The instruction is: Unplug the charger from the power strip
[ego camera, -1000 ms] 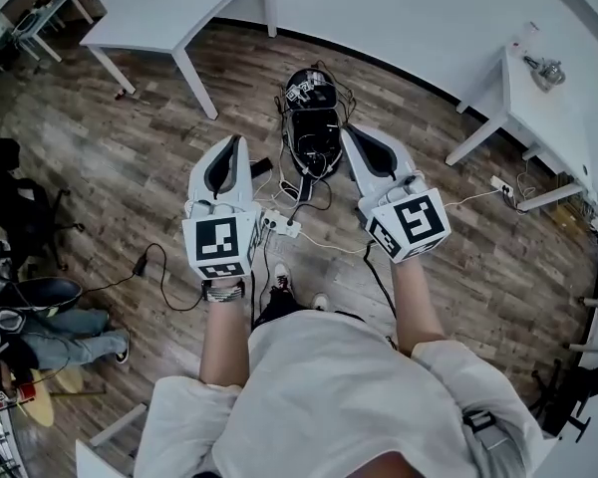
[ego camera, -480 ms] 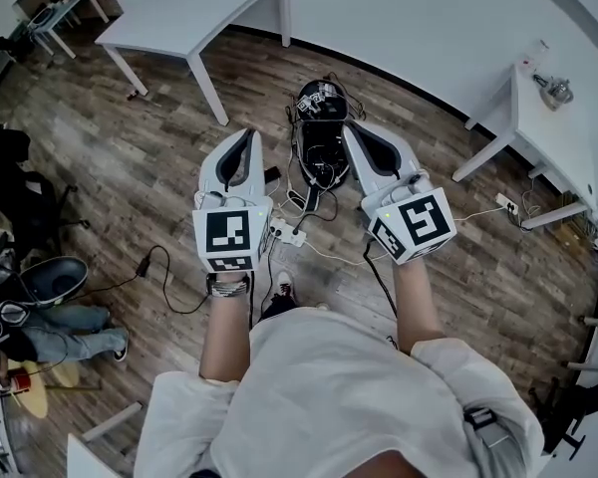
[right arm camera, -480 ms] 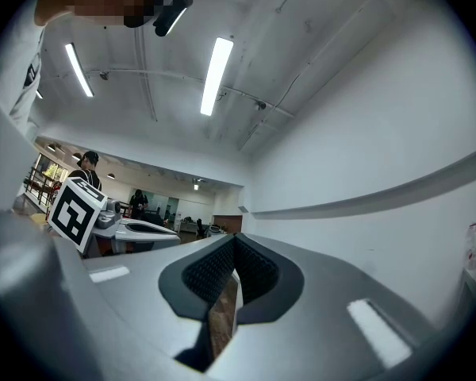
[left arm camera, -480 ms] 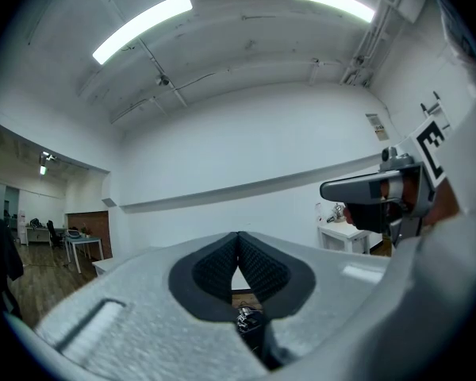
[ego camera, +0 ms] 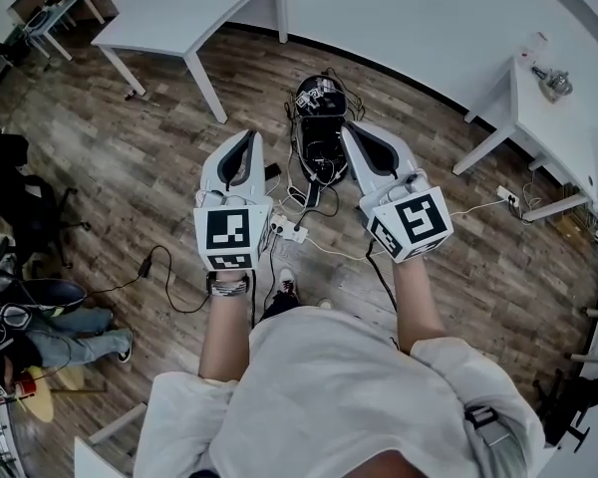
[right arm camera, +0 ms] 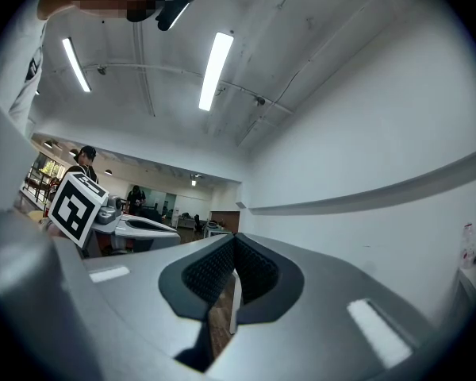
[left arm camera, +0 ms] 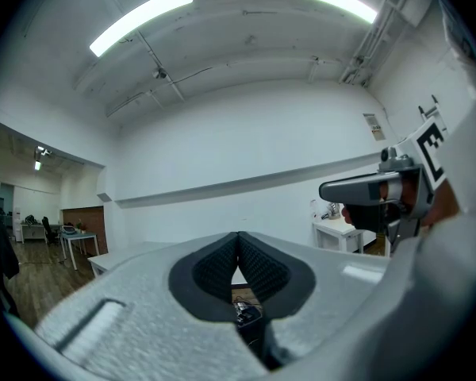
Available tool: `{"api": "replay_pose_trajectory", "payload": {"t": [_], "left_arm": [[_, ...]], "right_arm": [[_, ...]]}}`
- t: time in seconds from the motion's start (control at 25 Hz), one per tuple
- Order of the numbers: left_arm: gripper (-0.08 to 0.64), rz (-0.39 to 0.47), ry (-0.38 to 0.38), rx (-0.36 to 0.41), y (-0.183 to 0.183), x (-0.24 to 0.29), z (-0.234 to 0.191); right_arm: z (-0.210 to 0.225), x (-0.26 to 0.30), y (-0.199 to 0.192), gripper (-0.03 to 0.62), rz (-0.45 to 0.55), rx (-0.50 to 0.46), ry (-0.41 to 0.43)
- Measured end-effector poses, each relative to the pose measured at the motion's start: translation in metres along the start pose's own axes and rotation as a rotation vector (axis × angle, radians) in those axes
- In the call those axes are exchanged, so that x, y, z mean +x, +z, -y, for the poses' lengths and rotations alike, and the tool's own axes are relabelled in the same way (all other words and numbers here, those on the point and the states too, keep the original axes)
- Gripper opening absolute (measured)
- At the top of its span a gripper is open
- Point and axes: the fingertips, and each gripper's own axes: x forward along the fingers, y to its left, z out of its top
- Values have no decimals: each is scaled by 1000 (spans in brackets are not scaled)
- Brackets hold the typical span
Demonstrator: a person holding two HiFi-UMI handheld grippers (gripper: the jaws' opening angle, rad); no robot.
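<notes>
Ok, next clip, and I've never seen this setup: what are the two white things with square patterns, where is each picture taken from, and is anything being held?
They are hand-held two-jaw grippers. The person holds the left gripper and the right gripper, each carrying a marker cube. The head view comes from a camera on the person's head, looking down. The two gripper views come from a camera riding on each gripper. Both grippers are shut and hold nothing. On the wooden floor below them lies a white power strip with cables, and beyond it a black bag.
</notes>
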Motion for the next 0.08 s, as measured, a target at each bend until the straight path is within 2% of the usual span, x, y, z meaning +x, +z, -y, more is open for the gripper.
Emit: {"api": "replay_pose_trajectory", "payload": {"t": [0.08], "left_arm": [[5,0,-3,-3,0,1,-1]], "right_arm": [[1,1,-2,2,-2,0,-2]]}}
